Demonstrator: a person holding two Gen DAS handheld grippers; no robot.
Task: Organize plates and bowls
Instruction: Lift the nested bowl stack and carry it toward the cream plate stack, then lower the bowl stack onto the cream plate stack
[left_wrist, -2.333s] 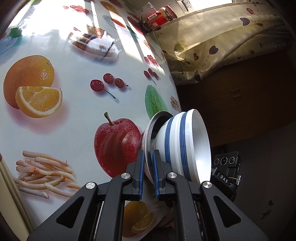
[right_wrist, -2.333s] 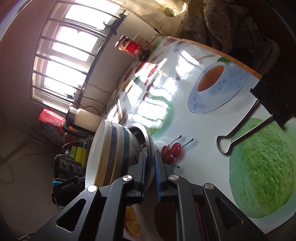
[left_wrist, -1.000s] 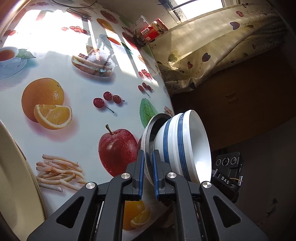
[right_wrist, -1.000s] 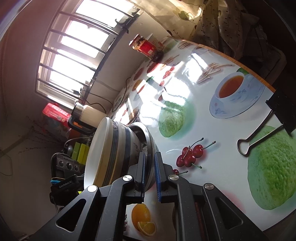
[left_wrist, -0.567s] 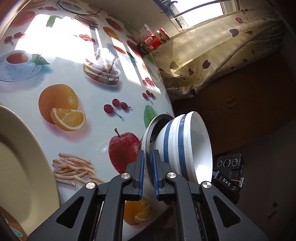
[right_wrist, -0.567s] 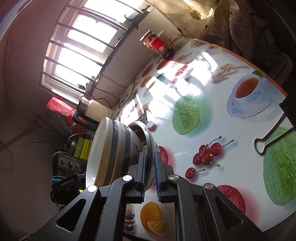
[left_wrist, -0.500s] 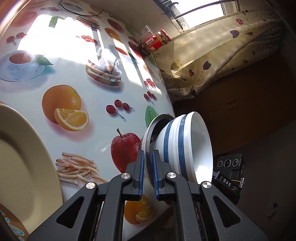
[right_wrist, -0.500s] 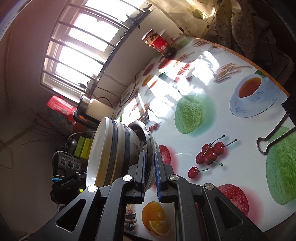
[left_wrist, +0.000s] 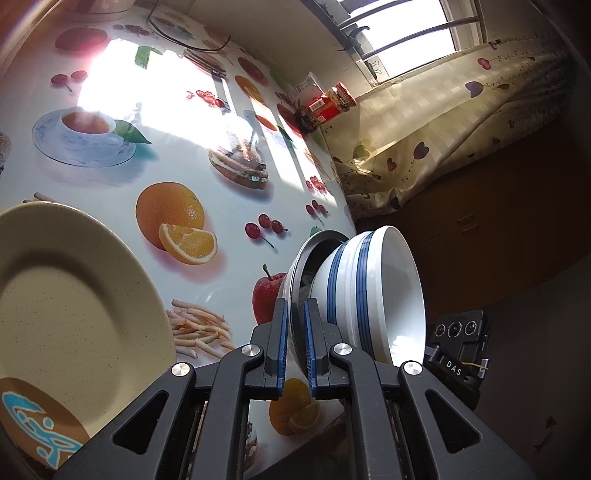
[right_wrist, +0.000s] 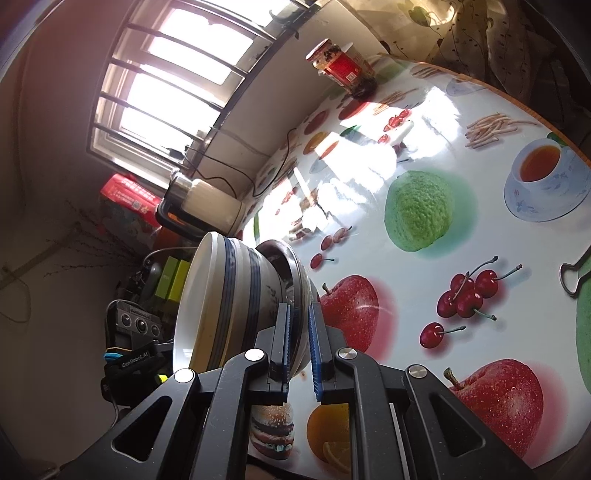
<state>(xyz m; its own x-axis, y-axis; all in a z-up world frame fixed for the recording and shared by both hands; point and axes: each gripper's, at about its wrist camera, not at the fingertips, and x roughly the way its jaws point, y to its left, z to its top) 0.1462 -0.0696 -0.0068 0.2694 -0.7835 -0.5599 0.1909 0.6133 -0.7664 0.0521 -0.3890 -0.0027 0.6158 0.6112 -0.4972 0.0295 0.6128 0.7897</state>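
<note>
Right now both grippers are pinching the same metal plate by its rim, one from each side. Nearest in the left wrist view, the left gripper is standing nearly closed, its blue pads clamping the thin edge of the metal plate. Sitting in that plate, tipped sideways in the view, is a stack of white bowls with blue bands, the open mouth facing away to the right. From the other side, the right gripper is gripping the plate's rim in the same narrow way, with the bowl stack lying just to the left of its fingers. Beside the left gripper, a cream speckled plate is lying on the fruit-printed tablecloth, apart from the held stack. Farther off, a red-labelled jar is standing at the table's far edge under the window, and an electric kettle is sitting near the wall.
</note>
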